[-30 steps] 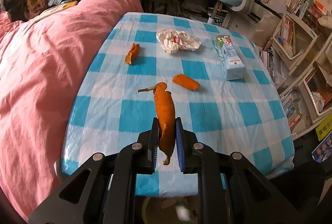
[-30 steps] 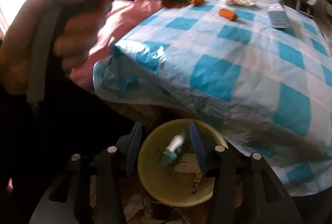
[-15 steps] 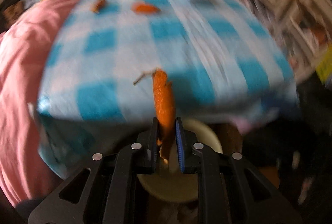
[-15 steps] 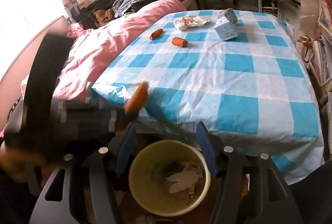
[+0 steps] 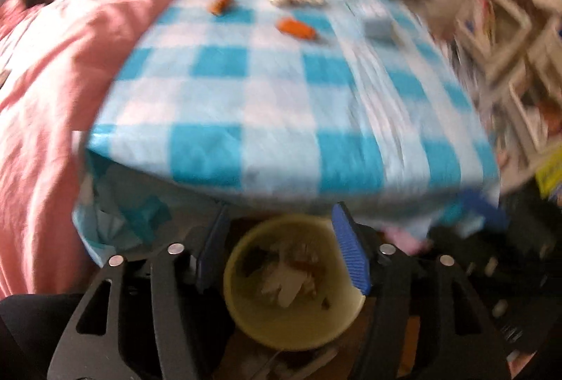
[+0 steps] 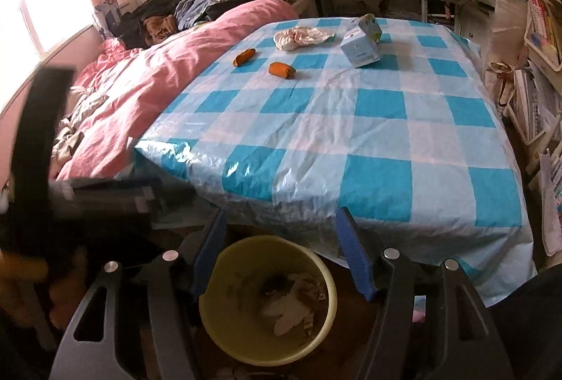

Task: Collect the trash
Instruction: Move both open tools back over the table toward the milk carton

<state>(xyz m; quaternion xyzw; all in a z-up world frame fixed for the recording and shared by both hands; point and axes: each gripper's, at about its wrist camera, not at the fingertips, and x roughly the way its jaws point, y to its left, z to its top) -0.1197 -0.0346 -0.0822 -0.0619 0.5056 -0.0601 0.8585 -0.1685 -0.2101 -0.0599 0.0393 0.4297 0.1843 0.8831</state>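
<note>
The left gripper (image 5: 281,248) points down over the yellow bin (image 5: 293,327), its jaws opening with nothing between them. The right gripper (image 6: 277,251) is opening too, empty, above the same bin. Paper scraps (image 6: 291,309) lie in the bin. Beyond both tools, on the checked table (image 6: 351,134), sit two orange peels (image 6: 282,69), crumpled paper (image 6: 302,37) and a small carton (image 6: 361,40).

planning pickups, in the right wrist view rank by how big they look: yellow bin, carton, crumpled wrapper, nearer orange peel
1. yellow bin, though it is nearest the camera
2. carton
3. crumpled wrapper, close to the carton
4. nearer orange peel
</note>
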